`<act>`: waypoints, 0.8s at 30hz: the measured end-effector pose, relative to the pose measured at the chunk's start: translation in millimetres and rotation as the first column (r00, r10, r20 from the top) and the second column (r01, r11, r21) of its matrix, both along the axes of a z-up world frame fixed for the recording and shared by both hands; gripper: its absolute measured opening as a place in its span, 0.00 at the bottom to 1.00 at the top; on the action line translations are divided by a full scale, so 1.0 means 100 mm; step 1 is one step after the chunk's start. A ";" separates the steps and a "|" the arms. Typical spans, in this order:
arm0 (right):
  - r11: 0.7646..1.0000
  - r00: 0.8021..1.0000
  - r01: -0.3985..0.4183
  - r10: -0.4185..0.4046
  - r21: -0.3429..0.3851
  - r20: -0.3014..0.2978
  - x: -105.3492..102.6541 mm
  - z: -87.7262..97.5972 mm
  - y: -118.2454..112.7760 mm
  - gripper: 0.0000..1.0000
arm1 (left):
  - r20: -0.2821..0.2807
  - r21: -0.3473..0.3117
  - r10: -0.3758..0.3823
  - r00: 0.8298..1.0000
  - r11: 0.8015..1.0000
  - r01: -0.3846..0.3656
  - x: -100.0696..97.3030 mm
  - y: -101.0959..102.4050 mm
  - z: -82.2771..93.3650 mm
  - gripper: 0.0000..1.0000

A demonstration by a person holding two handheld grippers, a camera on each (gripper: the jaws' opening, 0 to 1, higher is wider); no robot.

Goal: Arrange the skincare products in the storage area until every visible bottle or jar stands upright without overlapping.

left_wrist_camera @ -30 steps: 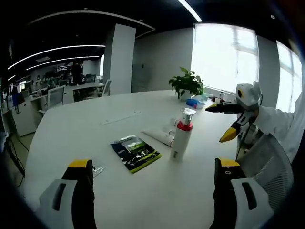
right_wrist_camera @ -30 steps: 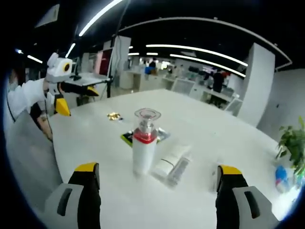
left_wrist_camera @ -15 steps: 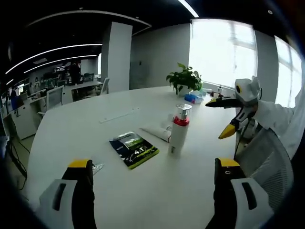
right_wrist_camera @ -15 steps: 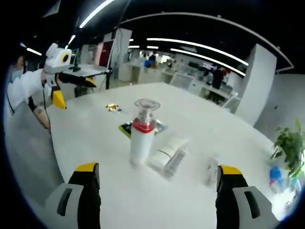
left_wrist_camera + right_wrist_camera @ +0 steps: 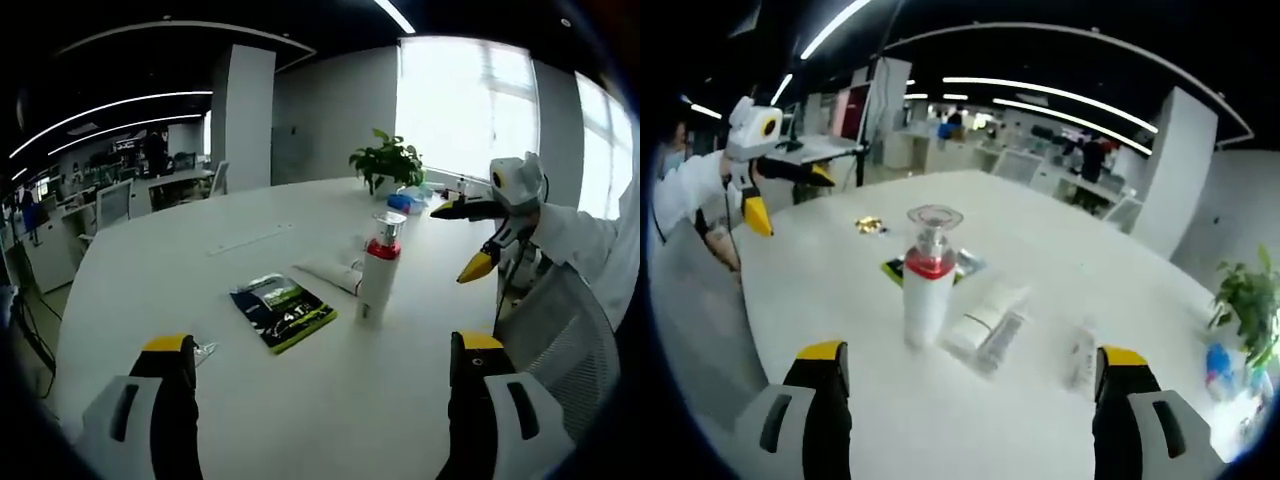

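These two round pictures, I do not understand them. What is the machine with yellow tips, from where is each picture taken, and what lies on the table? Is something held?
No robot is here: a person holds a two-jaw gripper in each hand, and a fisheye camera rides on each. The left gripper view looks along the left gripper; the right gripper enters from the side there. The right gripper view looks along the right gripper's own jaws. Both grippers are open and hold nothing. On the white table stands a white pump bottle with a red collar, upright. Beside it lies a white tube on its side, behind it a dark green packet, and a small white bottle stands apart.
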State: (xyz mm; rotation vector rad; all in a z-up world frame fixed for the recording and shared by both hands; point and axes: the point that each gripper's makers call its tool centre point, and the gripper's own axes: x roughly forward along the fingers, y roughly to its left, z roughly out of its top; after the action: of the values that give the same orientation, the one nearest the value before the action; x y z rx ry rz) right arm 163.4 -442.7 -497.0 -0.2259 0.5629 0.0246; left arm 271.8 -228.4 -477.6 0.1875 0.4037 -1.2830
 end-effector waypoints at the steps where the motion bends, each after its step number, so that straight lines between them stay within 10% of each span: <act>1: 1.000 1.000 0.000 0.000 -0.004 0.000 0.00 0.00 -0.01 1.00 | 0.002 -0.001 0.001 1.000 1.000 -0.001 0.00 0.00 0.00 1.00; 24: 1.000 0.999 0.010 -0.011 -0.029 -0.041 0.24 -0.12 -0.21 1.00 | 0.009 -0.023 0.069 0.998 0.997 -0.069 0.23 0.05 -0.12 1.00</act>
State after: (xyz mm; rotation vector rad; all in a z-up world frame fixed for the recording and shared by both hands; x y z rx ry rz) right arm 187.4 -464.1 -509.3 -0.2507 0.6056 0.0114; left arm 294.7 -223.4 -489.1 0.1591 0.3835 -1.2179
